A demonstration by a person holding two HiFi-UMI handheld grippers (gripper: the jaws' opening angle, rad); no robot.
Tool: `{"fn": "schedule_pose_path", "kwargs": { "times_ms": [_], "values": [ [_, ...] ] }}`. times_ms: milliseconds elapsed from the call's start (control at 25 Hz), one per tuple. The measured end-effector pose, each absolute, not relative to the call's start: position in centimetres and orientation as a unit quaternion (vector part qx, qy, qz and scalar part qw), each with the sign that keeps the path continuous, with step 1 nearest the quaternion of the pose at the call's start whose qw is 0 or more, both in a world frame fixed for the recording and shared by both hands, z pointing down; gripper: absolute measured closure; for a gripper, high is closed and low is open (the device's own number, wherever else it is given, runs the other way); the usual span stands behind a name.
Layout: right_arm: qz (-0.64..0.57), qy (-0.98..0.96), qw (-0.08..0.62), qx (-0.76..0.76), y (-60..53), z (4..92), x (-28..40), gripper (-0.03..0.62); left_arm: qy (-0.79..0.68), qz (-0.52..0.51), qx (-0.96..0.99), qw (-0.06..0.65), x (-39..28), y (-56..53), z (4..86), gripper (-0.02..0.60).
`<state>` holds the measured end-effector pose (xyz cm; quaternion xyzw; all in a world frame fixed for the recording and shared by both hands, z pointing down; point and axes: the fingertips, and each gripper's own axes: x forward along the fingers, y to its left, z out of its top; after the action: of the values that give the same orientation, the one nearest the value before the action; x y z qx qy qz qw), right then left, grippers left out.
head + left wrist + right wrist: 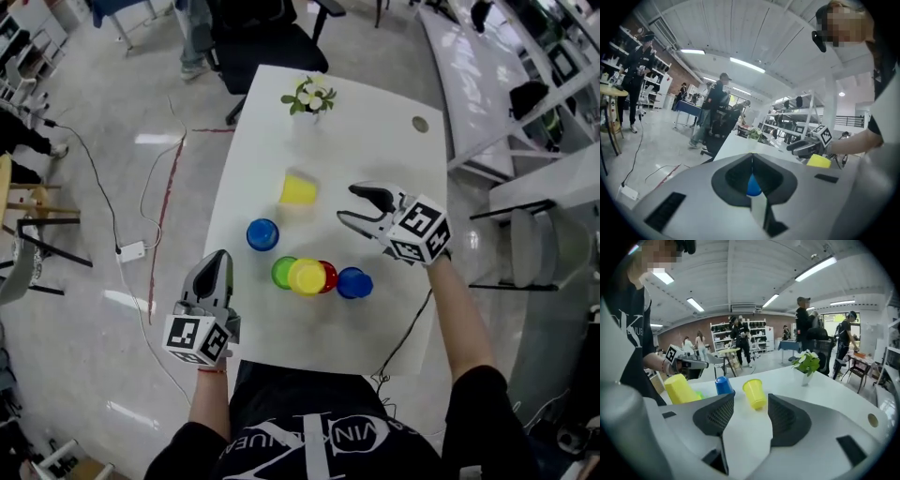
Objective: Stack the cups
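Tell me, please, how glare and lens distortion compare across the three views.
Head view: bright glare patches on the glossy floor, table evenly lit. Left gripper view: strong fisheye, dark corners. Right gripper view: same fisheye, lying yellow cup fairly sharp.

The white desk [375, 141] carries a small potted plant [309, 97] at its far end, and toward the far right corner there is a round cable hole [420, 124] in the top. In the middle a yellow cup [298, 189] lies on its side. Nearer to the person a blue cup [262, 234] stands alone, upside down as it seems. Just beside it is a tight row — green cup [280, 272], second yellow cup [307, 277], red cup [328, 277], second blue cup [354, 282]. A thin dark cable [405, 339] runs over the near right corner.
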<state>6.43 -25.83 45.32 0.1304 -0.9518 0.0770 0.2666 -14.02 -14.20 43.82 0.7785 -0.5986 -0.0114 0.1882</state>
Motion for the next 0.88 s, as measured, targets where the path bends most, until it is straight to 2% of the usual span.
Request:
{"fn": "schedule_pose_path", "kwargs": {
  "times_ms": [200,320,520,640,880],
  "values": [
    [0.093,-0.947,0.298,0.077,-27.9,50.3,3.1,0.287,-0.629,0.0,0.754,0.19,-13.4,-14.0,44.3,0.577],
    [0.091,-0.947,0.302,0.065,-28.5,51.9,1.2,0.283,-0.642,0.01,0.741,0.196,-13.5,-13.1,44.9,0.577],
    [0.053,-0.939,0.336,0.057,-28.4,54.3,-0.4,0.288,-0.654,0.019,0.728,0.204,-13.6,-12.0,45.7,0.577],
    [0.028,-0.937,0.341,0.066,-28.4,54.6,-0.6,0.375,-0.655,0.02,0.727,0.205,-13.7,-11.6,45.8,0.577],
    [0.009,-0.936,0.34,0.09,-28.6,52.0,1.7,0.375,-0.637,0.016,0.743,0.206,-12.9,-11.7,45.6,0.577]
  ]
}}
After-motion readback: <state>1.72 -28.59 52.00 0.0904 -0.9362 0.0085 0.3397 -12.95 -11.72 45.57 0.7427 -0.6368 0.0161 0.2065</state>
